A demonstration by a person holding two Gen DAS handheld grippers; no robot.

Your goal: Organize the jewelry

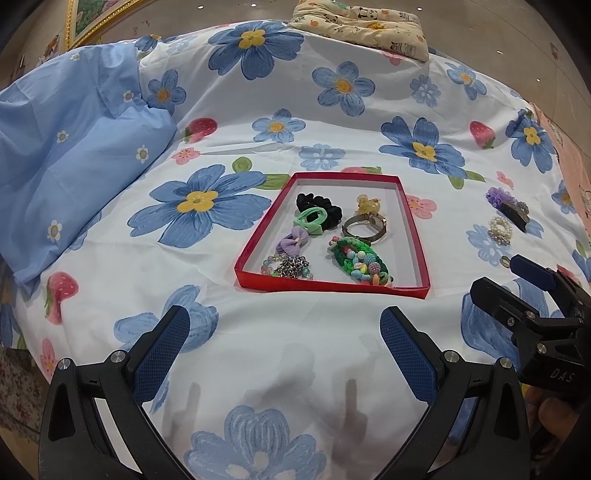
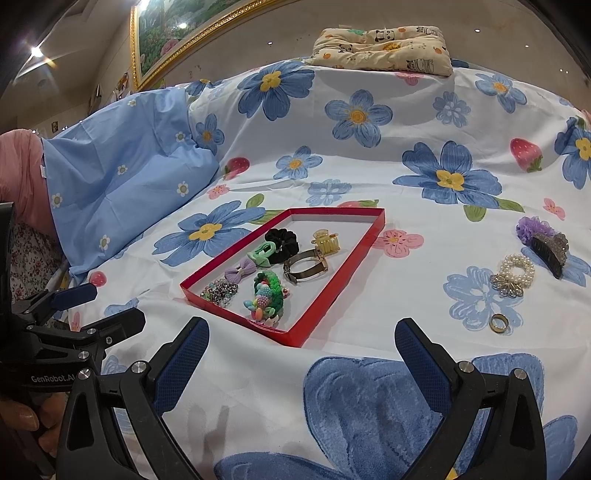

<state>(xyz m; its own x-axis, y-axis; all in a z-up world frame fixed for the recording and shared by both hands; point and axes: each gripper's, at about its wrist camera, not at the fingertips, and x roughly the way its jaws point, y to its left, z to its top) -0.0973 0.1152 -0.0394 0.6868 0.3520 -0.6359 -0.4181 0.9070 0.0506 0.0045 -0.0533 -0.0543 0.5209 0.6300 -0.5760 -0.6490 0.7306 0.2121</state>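
A red tray (image 1: 413,229) (image 2: 354,266) lies on the floral bedsheet and holds several pieces: a black scrunchie (image 1: 325,205), a green clip (image 1: 312,218), a purple bow (image 1: 293,240), a watch (image 1: 364,225), a yellow claw clip (image 2: 325,240) and a green braided bracelet (image 1: 360,264). Right of the tray lie a purple flower clip (image 2: 535,229), a pearl bracelet (image 2: 517,271) and a gold ring (image 2: 499,324). My left gripper (image 1: 284,354) is open and empty, in front of the tray. My right gripper (image 2: 301,354) is open and empty, near the tray's front right corner.
A light blue folded quilt (image 1: 74,155) lies at the left. A panda-print pillow (image 1: 365,29) sits at the far end of the bed. A framed picture (image 2: 177,40) hangs on the back wall. The right gripper also shows in the left wrist view (image 1: 524,295).
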